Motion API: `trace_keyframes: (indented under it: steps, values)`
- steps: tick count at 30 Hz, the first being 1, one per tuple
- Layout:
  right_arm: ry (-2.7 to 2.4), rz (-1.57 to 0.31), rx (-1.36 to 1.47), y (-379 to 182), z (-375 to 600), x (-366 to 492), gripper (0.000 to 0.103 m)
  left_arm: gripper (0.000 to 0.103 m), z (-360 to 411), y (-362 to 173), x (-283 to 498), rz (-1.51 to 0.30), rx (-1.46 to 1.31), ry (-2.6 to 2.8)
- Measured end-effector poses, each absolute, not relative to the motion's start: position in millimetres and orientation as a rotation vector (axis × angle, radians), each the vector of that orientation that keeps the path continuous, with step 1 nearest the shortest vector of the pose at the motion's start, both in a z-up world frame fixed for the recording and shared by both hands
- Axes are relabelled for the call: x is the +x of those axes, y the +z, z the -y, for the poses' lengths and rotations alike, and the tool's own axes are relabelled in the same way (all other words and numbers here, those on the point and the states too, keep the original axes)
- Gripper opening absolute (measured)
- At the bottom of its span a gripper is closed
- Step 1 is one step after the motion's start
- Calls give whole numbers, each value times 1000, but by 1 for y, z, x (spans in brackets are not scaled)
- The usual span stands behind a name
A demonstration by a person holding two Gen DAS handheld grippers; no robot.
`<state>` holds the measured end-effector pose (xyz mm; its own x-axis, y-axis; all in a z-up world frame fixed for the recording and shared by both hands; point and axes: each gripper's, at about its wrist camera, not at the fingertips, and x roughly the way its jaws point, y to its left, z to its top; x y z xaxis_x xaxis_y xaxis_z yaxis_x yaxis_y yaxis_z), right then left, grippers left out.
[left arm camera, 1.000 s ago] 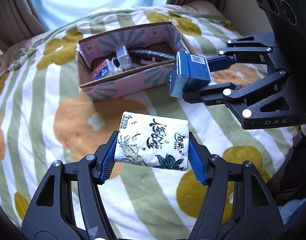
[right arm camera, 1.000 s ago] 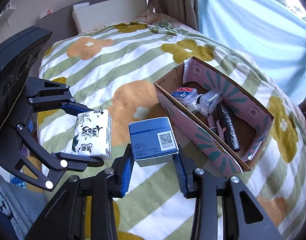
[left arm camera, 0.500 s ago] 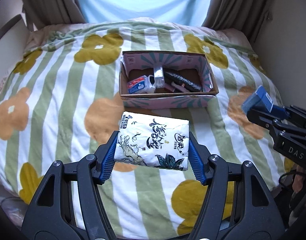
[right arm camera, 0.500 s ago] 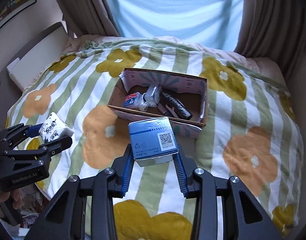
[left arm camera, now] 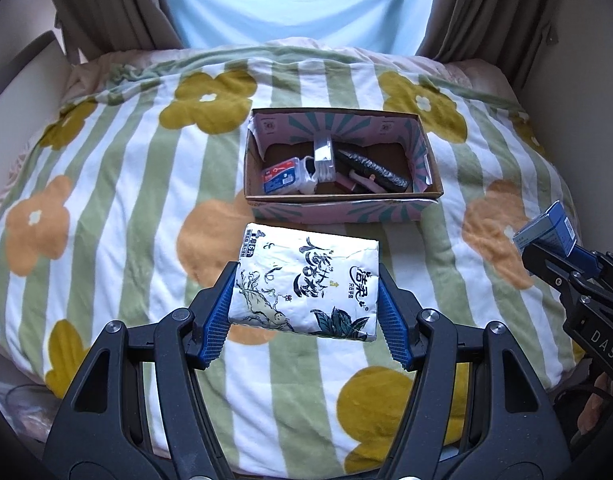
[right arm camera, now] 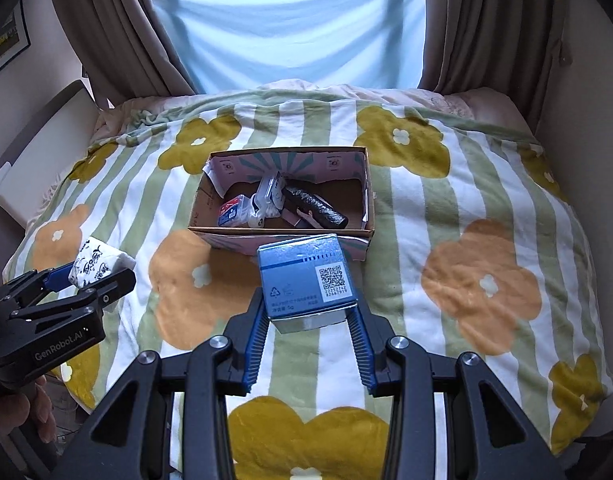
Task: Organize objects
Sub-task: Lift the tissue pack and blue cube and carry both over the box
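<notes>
My left gripper (left arm camera: 304, 306) is shut on a white tissue pack (left arm camera: 306, 282) printed with black script, held above the blanket short of the box. My right gripper (right arm camera: 309, 326) is shut on a small blue carton (right arm camera: 304, 282) with a QR code, also raised in front of the box. An open cardboard box (left arm camera: 424, 168) with pink and teal walls lies mid-bed; the same box (right arm camera: 204, 200) shows in the right wrist view. Inside it are a red and blue packet (left arm camera: 282, 174), a clear case (left arm camera: 323, 158) and a black wrapped roll (left arm camera: 370, 166). Each gripper appears at the edge of the other's view.
A striped blanket (left arm camera: 126, 200) with yellow and orange flowers covers the bed. Curtains (right arm camera: 114, 24) and a bright window (right arm camera: 290, 20) stand behind it. A headboard (right arm camera: 38, 140) runs along the left side. A hand (right arm camera: 22, 412) holds the left gripper's handle.
Both grippers have pulled back and apart and now face the window squarely, so the box looks smaller and farther. Each still holds its object.
</notes>
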<state>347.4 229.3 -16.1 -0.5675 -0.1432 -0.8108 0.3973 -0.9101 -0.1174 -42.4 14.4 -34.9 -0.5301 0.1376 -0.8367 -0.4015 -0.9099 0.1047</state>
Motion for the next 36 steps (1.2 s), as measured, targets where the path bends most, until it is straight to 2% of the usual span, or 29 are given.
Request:
trace_keyframes:
  steps: [11,17,27,36]
  values:
    - [-2482,-454,1200,-2,-215,300,36,61,-51,-7,-102,-403,-1276,2461]
    - [-2458,-500,1178,-4,-195,243,36,61,-71,-17,-163,-433,-1291,2460]
    - [-2421,-569,1256,-67,-167,145,36,61,-87,-104,-279,-399,-1466,2429]
    - [-2390,-566,1431,-136,-158,77,36,61,-87,-178,-343,-393,-1615,2371]
